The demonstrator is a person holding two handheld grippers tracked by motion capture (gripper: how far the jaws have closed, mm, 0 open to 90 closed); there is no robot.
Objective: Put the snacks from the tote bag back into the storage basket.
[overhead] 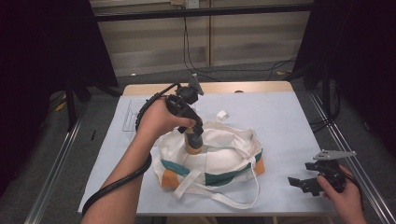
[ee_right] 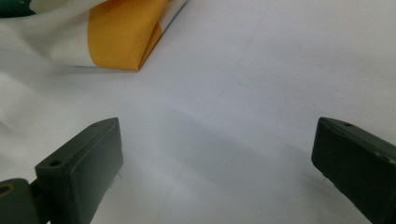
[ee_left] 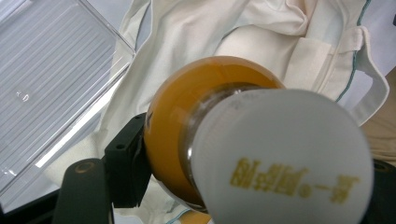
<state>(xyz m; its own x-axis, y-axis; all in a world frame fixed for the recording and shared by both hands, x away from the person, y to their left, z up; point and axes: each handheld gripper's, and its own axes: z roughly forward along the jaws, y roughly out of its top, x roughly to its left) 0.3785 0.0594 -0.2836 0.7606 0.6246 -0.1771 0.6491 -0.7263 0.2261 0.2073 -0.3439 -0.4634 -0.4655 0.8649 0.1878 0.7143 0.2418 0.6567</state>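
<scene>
A white cloth tote bag (overhead: pixel 224 161) with green and orange bands lies open in the middle of the table. My left gripper (overhead: pixel 195 132) is shut on a bottle of orange liquid (overhead: pixel 194 143) with a white cap (ee_left: pixel 285 158), held upright over the bag's mouth. In the left gripper view the bottle (ee_left: pixel 187 121) sits between the black jaws, with the bag's cloth (ee_left: pixel 187 42) behind it. My right gripper (overhead: pixel 308 183) rests open near the table's front right, its jaws wide apart over bare table, facing the bag's orange corner (ee_right: pixel 123 35).
A clear plastic tray (overhead: pixel 130 113) lies at the table's back left, also seen beside the bag as a ribbed clear tray (ee_left: pixel 51 79). The bag's straps (overhead: pixel 224 198) trail toward the front edge. Light grey tabletop (overhead: pixel 285 121) spreads right of the bag.
</scene>
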